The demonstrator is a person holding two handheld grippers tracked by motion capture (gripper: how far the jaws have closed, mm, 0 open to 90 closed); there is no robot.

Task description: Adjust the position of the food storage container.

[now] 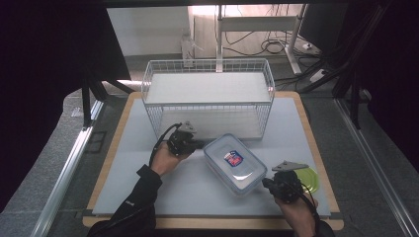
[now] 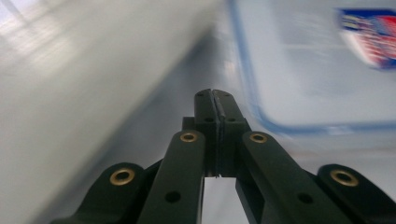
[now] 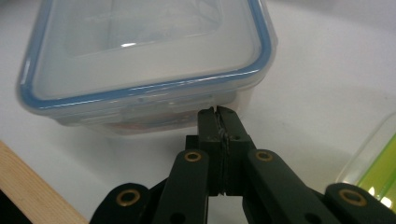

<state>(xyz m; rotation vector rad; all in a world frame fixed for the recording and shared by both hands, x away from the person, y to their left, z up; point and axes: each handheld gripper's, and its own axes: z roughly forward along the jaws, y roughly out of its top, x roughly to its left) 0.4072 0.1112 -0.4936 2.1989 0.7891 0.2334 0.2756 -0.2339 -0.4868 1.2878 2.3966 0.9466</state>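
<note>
The food box (image 1: 235,163) lies flat on the table (image 1: 197,192), just in front of the wire basket (image 1: 207,94). Its long axis runs diagonally, from the end nearest the basket to the end nearest the person's right hand. The left gripper (image 1: 197,144), jaws closed on nothing, sits at the box's basket-side end. The right gripper (image 1: 267,183), jaws also closed and empty, meets the opposite end, with a green lid (image 1: 307,178) just beyond it.

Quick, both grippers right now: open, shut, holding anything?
Left gripper: shut, nothing between the jaws, tips beside the clear container.
Right gripper: shut, holding nothing, tips at the container's near end.
</note>
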